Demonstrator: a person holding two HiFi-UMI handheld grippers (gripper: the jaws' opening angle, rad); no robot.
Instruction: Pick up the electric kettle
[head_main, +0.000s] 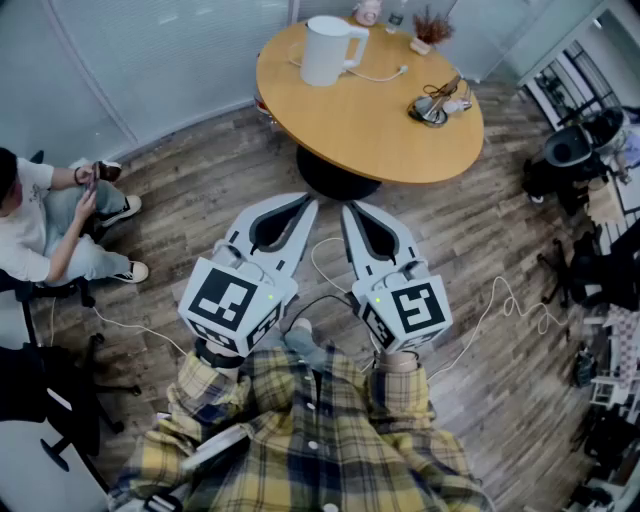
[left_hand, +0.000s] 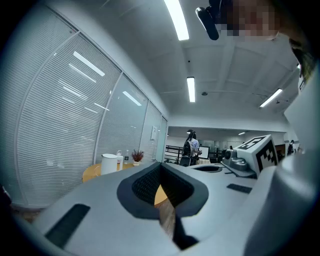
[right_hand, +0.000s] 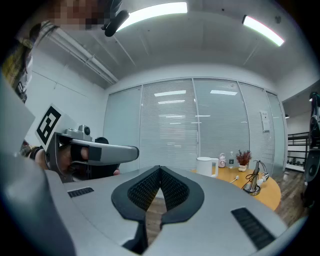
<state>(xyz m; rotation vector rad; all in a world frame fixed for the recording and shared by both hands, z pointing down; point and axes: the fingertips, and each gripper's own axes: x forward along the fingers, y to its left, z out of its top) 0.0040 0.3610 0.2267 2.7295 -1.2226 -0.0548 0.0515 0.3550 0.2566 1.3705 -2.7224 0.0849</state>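
"Where is the kettle (head_main: 326, 50)?"

"It stands upright on the far side of the table (head_main: 370, 125). Its handle (head_main: 360, 36) is turned to my right. It is straight ahead of me and well apart from both grippers."

"Which one is closer?"

"About the same. My left gripper (head_main: 303, 204) and right gripper (head_main: 352, 208) are both pinched shut and hold nothing. I think the right one suits the handle."

Round wooden table (head_main: 370, 130) on plank floor (head_main: 200, 195); seated person (head_main: 40, 225) at left; small plant (head_main: 432, 27) at table's far edge
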